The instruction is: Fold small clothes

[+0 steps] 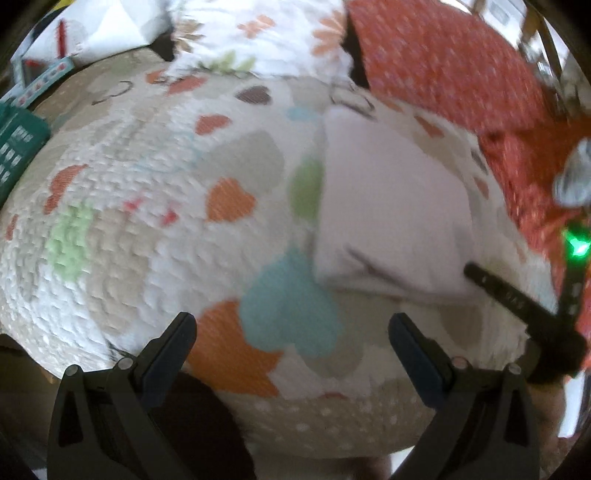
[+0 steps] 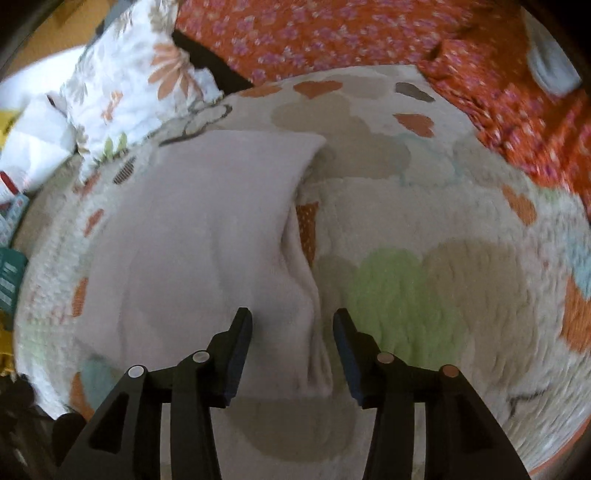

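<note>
We note a pale pink cloth lying folded and flat on a quilt printed with orange, green, blue and beige hearts. In the right wrist view the cloth fills the left and middle of the quilt, its right edge bunched into a soft ridge running toward the camera. The right gripper hangs just above the near right part of the cloth, jaws apart and holding nothing; the ridge shows in the gap between them. In the left wrist view the same cloth sits right of centre, and one dark finger of the right gripper reaches in at its near right corner. The left gripper is over bare quilt beside the cloth, jaws spread wide and empty. An orange flowered fabric lies along the far edge, a white flowered pillow at far left. Both views are motion-blurred.
</note>
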A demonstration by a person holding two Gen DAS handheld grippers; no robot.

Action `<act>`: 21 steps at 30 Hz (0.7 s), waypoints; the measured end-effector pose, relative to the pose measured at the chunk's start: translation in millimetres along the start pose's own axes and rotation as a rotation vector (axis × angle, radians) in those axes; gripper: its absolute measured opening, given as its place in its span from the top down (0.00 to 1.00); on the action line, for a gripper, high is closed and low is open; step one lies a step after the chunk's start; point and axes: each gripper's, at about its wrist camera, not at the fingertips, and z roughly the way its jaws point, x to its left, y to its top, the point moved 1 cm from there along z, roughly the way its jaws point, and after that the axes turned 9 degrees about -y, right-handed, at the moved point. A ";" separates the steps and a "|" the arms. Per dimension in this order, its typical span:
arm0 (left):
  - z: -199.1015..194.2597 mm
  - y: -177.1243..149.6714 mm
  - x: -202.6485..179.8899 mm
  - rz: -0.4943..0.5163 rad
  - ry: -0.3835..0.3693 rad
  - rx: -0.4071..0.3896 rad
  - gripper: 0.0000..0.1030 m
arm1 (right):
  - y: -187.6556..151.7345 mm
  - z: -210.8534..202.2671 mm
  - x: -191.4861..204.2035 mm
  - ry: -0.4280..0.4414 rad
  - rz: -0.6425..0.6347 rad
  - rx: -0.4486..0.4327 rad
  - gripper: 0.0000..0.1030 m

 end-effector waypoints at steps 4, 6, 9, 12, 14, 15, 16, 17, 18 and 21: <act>29.5 -20.0 -18.5 0.063 0.061 0.034 0.00 | -18.3 -7.2 -4.2 0.000 -0.015 -0.061 0.48; 47.2 -26.9 -21.0 0.069 0.081 0.074 0.00 | -25.8 -9.1 -8.0 0.012 -0.006 -0.074 0.47; 67.3 -34.2 -20.4 0.055 0.109 0.127 0.00 | -24.2 -14.5 -8.8 0.026 -0.010 -0.110 0.46; 66.6 -34.8 -20.6 0.042 0.124 0.113 0.00 | -24.4 -11.8 -11.3 0.031 0.009 -0.104 0.46; 67.2 -35.5 -20.0 0.039 0.122 0.113 0.00 | -23.4 -8.6 -13.3 0.046 0.025 -0.090 0.45; 67.8 -36.7 -18.9 0.029 0.112 0.109 0.00 | -23.2 -7.3 -14.5 0.053 0.034 -0.082 0.45; 68.0 -37.1 -17.8 0.020 0.103 0.106 0.00 | -23.2 -5.7 -16.4 0.061 0.047 -0.072 0.45; 67.5 -37.0 -17.1 0.018 0.097 0.102 0.00 | -23.6 -4.5 -17.9 0.066 0.056 -0.064 0.44; 67.6 -38.5 -18.1 0.022 0.094 0.098 0.00 | -23.6 -3.2 -18.8 0.071 0.064 -0.055 0.43; 67.2 -38.3 -17.0 0.023 0.093 0.101 0.00 | -24.5 -1.8 -22.2 0.075 0.081 -0.045 0.42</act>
